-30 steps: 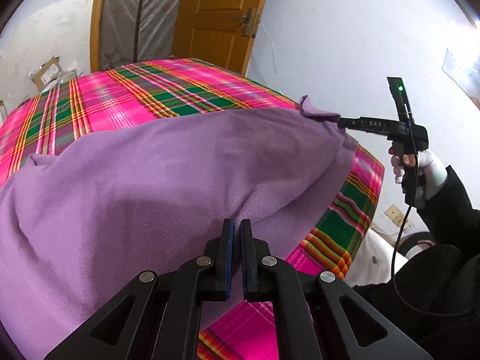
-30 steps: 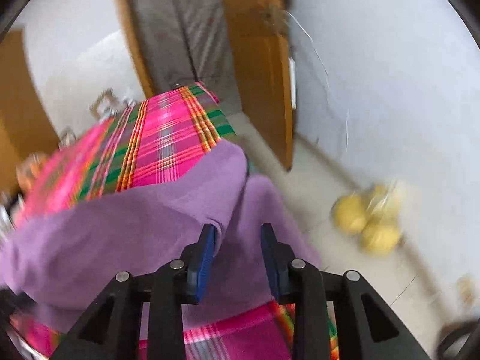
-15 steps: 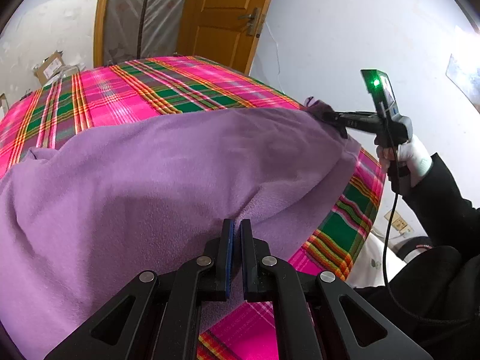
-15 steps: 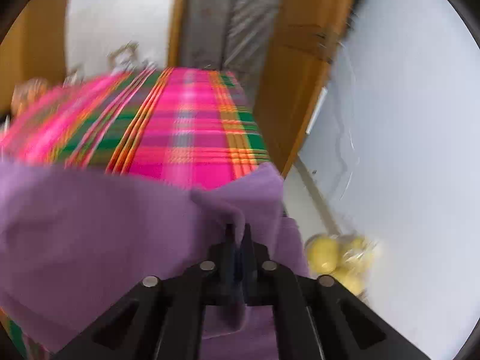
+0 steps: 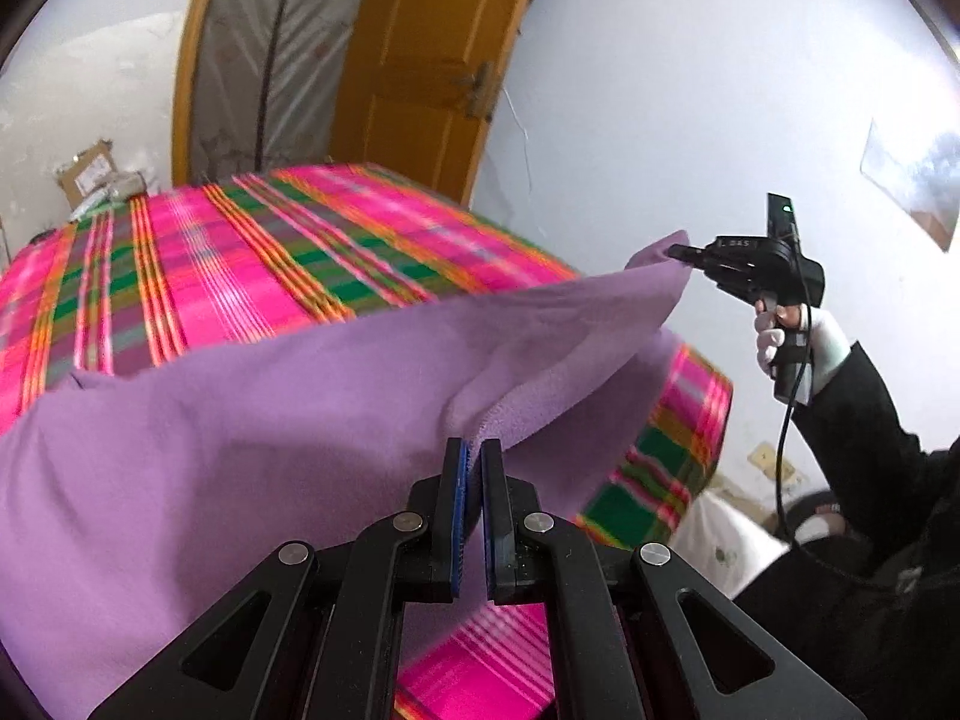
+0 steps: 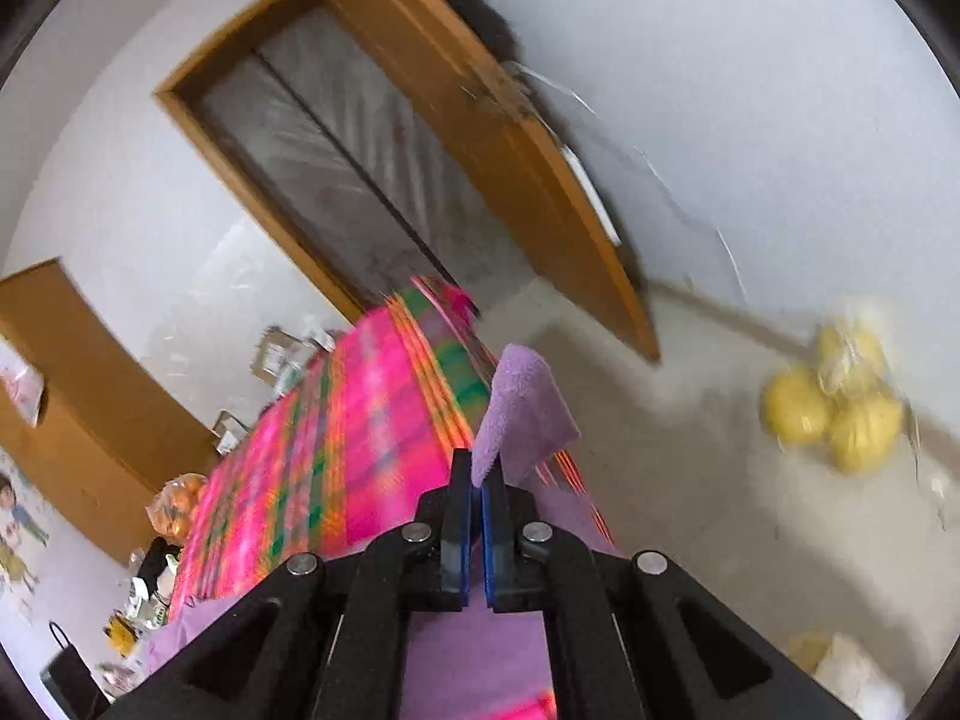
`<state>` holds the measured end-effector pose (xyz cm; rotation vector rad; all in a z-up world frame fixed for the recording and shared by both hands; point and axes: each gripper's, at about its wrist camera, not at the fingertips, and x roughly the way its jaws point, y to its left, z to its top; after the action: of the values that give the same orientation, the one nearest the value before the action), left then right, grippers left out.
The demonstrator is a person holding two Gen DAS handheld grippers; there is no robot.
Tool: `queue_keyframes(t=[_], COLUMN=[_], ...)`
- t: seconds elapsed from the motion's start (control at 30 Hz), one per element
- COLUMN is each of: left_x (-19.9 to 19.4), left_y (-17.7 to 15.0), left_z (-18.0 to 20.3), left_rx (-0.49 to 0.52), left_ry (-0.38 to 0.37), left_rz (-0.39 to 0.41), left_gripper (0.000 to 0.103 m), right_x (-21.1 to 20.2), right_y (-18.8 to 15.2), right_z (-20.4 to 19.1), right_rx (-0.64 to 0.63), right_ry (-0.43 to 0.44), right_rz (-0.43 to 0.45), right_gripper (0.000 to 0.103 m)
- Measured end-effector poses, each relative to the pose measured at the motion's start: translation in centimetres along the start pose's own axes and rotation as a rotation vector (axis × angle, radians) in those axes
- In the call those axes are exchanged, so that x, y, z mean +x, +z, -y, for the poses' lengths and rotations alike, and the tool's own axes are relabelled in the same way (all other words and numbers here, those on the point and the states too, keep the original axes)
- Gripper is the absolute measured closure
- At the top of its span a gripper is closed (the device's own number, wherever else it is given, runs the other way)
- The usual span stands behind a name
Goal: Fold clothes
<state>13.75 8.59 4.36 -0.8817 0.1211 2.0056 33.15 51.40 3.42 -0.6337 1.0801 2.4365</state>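
A purple fleece cloth (image 5: 252, 444) lies over a table with a pink and green plaid cover (image 5: 240, 264). My left gripper (image 5: 472, 450) is shut on the cloth's near edge. In the left wrist view the right gripper (image 5: 675, 251) holds the far corner lifted off the table, a white-gloved hand (image 5: 780, 336) on its handle. In the right wrist view my right gripper (image 6: 478, 468) is shut on that purple corner (image 6: 522, 402), which stands up above the jaws. The plaid cover (image 6: 372, 420) runs away to the left.
An orange wooden door (image 5: 420, 72) stands open behind the table, beside a plastic-covered doorway (image 5: 270, 54). A bag of yellow fruit (image 6: 840, 414) lies on the floor by the white wall. Boxes (image 5: 90, 174) and clutter sit beyond the table's far end.
The right gripper closed on the cloth's far corner, then lifted it off the table and rolled. The cloth's right edge now hangs in the air. The left gripper stayed shut on the near edge.
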Motion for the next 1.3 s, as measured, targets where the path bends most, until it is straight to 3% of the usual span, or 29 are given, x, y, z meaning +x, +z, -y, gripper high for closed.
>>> queue_keyframes(t=[0.2, 0.43, 0.67, 0.8, 0.9, 1.03, 1.3], left_x=[1.8, 0.9, 2.1, 1.8, 2.2, 2.7, 4.0], left_y=[-1.9, -1.9, -2.6, -2.2, -1.9, -2.0, -1.8], left_z=[-0.1, 0.1, 0.2, 0.1, 0.1, 1.2, 2.9], left_rx=[-0.017, -0.022, -0.032, -0.023, -0.006, 0.052, 0.149], left_ry=[-0.016, -0.048, -0.051, -0.008, 0.021, 0.01, 0.038], left_rz=[-0.091, -0.064, -0.094, -0.075, -0.088, -0.114, -0.133], left_gripper=[0.098, 0.099, 0.099, 0.099, 0.093, 0.07, 0.069], right_x=[1.8, -0.4, 1.0, 0.8, 1.3, 1.7, 2.3], right_y=[-3.1, -2.2, -3.8, -3.5, -3.6, -3.9, -3.9], right_z=[5.0, 4.3, 6.5, 7.4, 8.6, 9.7, 8.9], right_rx=[0.163, 0.141, 0.215, 0.235, 0.302, 0.363, 0.326], right_ry=[-0.032, 0.01, -0.008, -0.012, 0.008, 0.044, 0.075], right_rz=[-0.09, -0.032, -0.08, -0.075, -0.092, -0.099, -0.099], right_gripper=[0.1, 0.1, 0.1, 0.1, 0.093, 0.09, 0.089])
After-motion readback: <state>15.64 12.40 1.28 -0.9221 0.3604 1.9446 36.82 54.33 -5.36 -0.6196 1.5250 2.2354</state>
